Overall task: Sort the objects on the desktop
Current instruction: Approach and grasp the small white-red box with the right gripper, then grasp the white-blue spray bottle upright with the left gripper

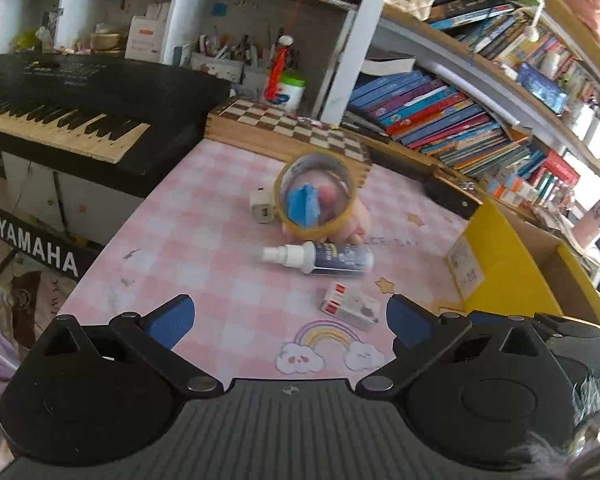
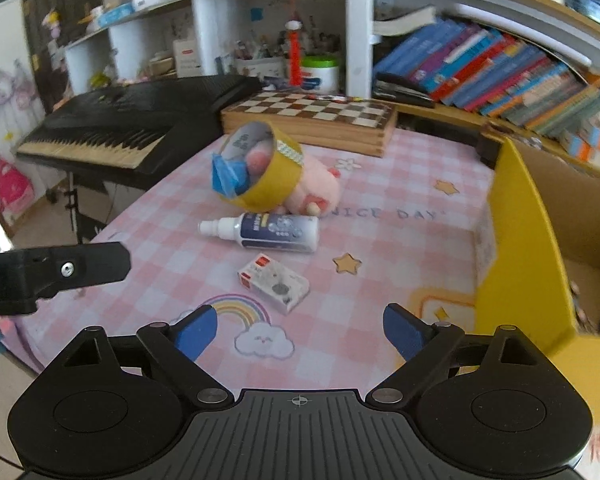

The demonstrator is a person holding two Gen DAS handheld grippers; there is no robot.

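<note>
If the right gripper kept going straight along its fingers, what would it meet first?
Probably the small white box, which lies on the pink checked mat just ahead between the open right gripper fingers. The spray bottle lies beyond it. Depth is hard to judge through the fisheye.

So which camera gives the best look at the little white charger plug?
The left wrist view. There the white charger plug stands in the open on the pink mat, just left of the tape roll. In the right wrist view the tape roll and plush toy hide it completely.
</note>
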